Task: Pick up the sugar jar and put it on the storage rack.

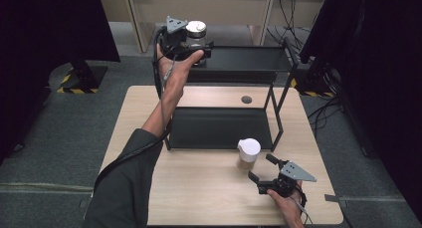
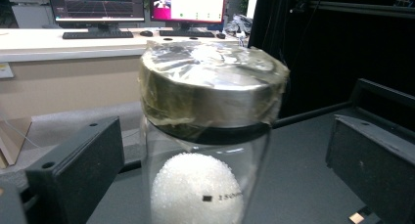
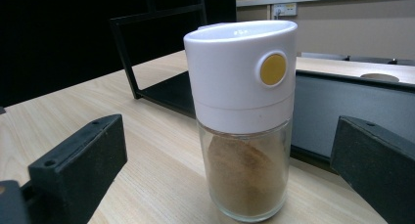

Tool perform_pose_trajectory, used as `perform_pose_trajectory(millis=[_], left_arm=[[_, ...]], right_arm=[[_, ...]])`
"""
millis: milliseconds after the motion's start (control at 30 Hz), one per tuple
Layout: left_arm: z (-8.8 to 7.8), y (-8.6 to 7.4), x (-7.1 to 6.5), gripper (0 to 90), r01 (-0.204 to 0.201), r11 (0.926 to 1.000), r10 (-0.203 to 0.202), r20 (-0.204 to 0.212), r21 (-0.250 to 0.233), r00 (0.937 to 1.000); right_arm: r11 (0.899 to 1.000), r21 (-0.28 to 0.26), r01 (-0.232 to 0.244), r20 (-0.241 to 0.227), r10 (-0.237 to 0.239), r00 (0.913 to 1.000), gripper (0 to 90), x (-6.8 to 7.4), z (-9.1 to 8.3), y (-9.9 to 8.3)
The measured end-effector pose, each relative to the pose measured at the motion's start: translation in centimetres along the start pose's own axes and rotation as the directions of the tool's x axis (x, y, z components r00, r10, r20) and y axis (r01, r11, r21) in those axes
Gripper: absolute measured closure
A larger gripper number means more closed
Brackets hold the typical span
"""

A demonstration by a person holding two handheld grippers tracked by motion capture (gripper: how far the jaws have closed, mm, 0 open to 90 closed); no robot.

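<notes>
**Two jars, two open grippers: line up before closing**

While both sets of jaws stand wide apart and grip nothing, each already has a jar between them, so the step in hand looks like two placements or pickups at the point of contact.

At the left gripper [image 2: 205, 185], raised to the upper shelf [image 1: 249, 58] of the black rack [image 1: 276, 113], the glass jar [image 2: 205, 150] with a foil-wrapped metal lid [image 2: 213, 87] stands centred between the jaws, with clear gaps on both sides. If it is being taken, the jaws should close on the glass below the lid, squarely and slowly, since smooth glass may slip. If it is being left, the gripper should back straight out without brushing the wall.

At the right gripper [image 3: 220, 185], low over the wooden table [image 1: 199, 198], the spice shaker [image 3: 242, 121] stands upright just ahead, untouched. Closing on the glass body beneath the white cap [image 3: 240, 72] seems safer than on the cap.

From above, the left gripper [image 1: 191, 44] largely covers its jar, so the jaw gap cannot be read there; its own camera shows the gaps and a white grainy mound inside. The high view alone shows the right gripper [image 1: 268, 175] and shaker [image 1: 248, 154] standing just in front of the rack's lower tray. The right gripper view adds brown powder and a yellow button on the cap.
</notes>
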State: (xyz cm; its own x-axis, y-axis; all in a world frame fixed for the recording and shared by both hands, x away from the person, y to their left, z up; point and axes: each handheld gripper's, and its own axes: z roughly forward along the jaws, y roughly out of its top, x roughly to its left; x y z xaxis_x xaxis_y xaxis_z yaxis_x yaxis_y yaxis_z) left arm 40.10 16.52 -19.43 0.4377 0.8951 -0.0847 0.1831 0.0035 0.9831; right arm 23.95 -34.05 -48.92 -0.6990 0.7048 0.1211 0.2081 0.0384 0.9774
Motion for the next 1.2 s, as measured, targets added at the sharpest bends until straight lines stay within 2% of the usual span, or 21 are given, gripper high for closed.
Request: perform_pose_trajectory(millis=[233, 567, 800, 933, 1067, 1200], left_arm=[[-0.7, -0.8, -0.2, 0.4, 0.012, 0.9998, -0.012, -0.006, -0.015, 0.9999], [-2.1, -2.2, 0.1, 0.4, 0.007, 0.9997, -0.007, 0.025, -0.023, 0.9997], [-3.5, -3.2, 0.2, 0.4, 0.010, 0.9991, -0.007, 0.074, -0.041, 0.9973], [-4.2, -3.9, 0.0, 0.5, -0.004, 0.9991, 0.007, 0.092, -0.041, 0.9957], [-5.2, -4.8, -0.1, 0.5, 0.011, 0.9984, -0.004, 0.127, -0.055, 0.9919], [-6.0, -5.8, -0.5, 0.5, -0.011, 0.9986, 0.019, 0.162, -0.053, 0.9866]], right_arm=[[1.000, 0.000, 0.001, 0.001, -0.001, 1.0000, 0.6, 0.0, 0.0, 0.0], [1.000, 0.001, 0.001, 0.002, -0.001, 1.0000, 0.6, 0.1, 0.1, 0.0], [1.000, 0.002, 0.002, 0.001, -0.002, 1.0000, 0.6, 0.1, 0.1, 0.0], [1.000, 0.003, 0.002, 0.000, -0.002, 1.0000, 0.5, 0.1, 0.1, 0.0], [1.000, 0.001, 0.004, 0.001, -0.004, 1.0000, 0.6, 0.1, 0.1, 0.0], [1.000, -0.001, 0.000, 0.002, 0.000, 1.0000, 0.6, 0.1, 0.1, 0.0]])
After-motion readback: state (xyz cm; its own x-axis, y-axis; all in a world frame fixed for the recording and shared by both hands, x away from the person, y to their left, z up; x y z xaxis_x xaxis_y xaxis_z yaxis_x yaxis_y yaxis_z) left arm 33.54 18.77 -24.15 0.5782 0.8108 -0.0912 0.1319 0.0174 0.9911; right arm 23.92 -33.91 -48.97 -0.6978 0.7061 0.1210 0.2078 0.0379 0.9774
